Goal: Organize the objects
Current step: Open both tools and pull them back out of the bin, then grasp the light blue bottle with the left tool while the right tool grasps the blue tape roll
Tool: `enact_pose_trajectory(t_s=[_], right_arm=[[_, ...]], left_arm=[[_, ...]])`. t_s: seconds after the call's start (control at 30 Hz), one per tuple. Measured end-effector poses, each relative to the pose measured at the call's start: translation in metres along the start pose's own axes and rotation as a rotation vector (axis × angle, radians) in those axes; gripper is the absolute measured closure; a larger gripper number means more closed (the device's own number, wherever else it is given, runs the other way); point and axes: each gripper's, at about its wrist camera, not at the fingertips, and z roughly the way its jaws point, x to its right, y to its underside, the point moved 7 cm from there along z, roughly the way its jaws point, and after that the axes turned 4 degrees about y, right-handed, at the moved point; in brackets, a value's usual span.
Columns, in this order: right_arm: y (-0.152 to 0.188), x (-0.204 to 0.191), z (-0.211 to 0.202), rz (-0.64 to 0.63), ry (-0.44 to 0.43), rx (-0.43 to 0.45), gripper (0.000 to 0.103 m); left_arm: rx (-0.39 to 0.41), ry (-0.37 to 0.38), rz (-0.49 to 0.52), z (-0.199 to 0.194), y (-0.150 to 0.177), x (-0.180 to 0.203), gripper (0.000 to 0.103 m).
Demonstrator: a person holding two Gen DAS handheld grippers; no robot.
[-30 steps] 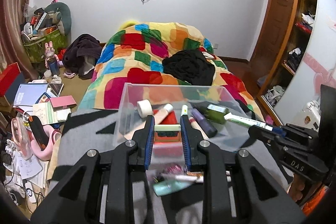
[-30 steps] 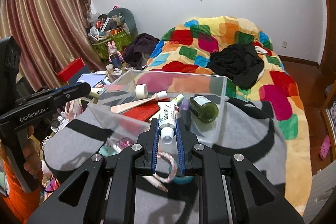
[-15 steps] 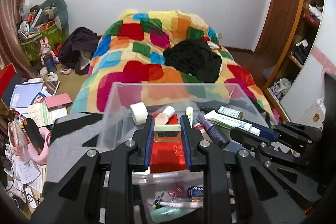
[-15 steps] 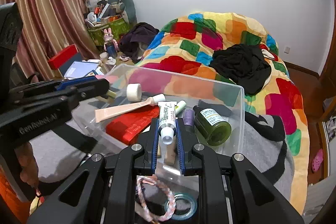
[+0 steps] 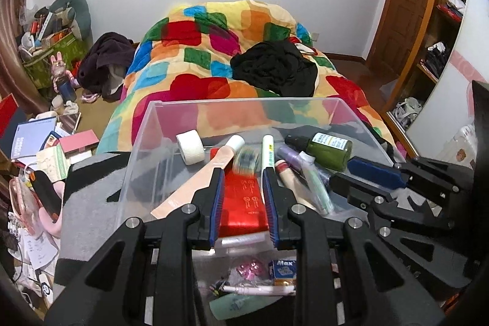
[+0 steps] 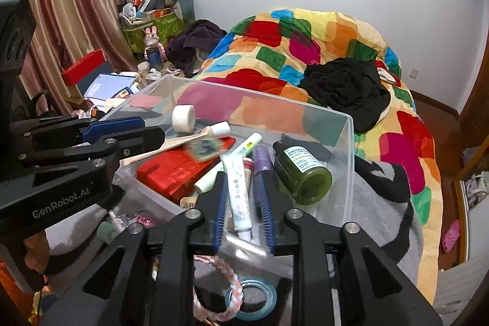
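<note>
A clear plastic bin point(image 5: 146, 142) point(image 6: 345, 173) sits on a grey blanket and holds a red box point(image 5: 243, 203) point(image 6: 171, 170), a green bottle point(image 5: 328, 148) point(image 6: 301, 173), a white tape roll point(image 5: 190, 146) point(image 6: 183, 118), tubes and pens. My left gripper point(image 5: 243, 176) is open above the bin; a small blurred object point(image 5: 244, 162) point(image 6: 203, 148) is falling from it. My right gripper point(image 6: 241, 188) is open above the bin; a white tube point(image 6: 240, 197) lies loose between its fingers.
Small items lie on the blanket in front of the bin: a braided bracelet point(image 6: 226, 289), a blue tape ring point(image 6: 252, 298), a Max box point(image 5: 282, 268), pink beads point(image 5: 249, 268). A bed with a colourful quilt point(image 5: 220, 51) is behind. Floor clutter point(image 5: 39, 142) is at left.
Both grippers moved forward over the bin and opened. The left let go of its small object, which is dropping. The right let go of the white tube, which now lies in the bin.
</note>
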Motion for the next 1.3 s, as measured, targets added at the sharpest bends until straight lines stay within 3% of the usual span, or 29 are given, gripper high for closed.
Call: enact_pose_trajectory(t_s=[0.07, 0.2, 0.53, 0.93, 1.1, 1.3], right_arm=[[0.0, 0.001, -0.006, 0.005, -0.005, 0.008, 0.075], [0.004, 0.004, -0.02, 0.012, -0.011, 0.025, 0.066], [0.029, 0.009, -0.05, -0.02, 0.033, 0.044, 0.056], [0.083, 0.022, -0.038, 0.02, 0.007, -0.078, 0.054], [0.102, 0.027, -0.029, 0.034, -0.005, -0.13, 0.053], [0.107, 0.023, -0.015, 0.018, -0.003, -0.161, 0.051]], left_arm=[[0.006, -0.004, 0.013, -0.005, 0.001, 0.003, 0.076], [0.028, -0.008, 0.026, -0.018, 0.004, 0.007, 0.062], [0.048, -0.014, 0.058, -0.051, 0.03, 0.009, 0.037], [-0.159, -0.004, 0.09, -0.017, 0.101, -0.002, 0.035], [-0.225, 0.014, 0.105, 0.002, 0.105, -0.001, 0.035], [-0.235, 0.071, 0.106, 0.01, 0.102, 0.008, 0.035]])
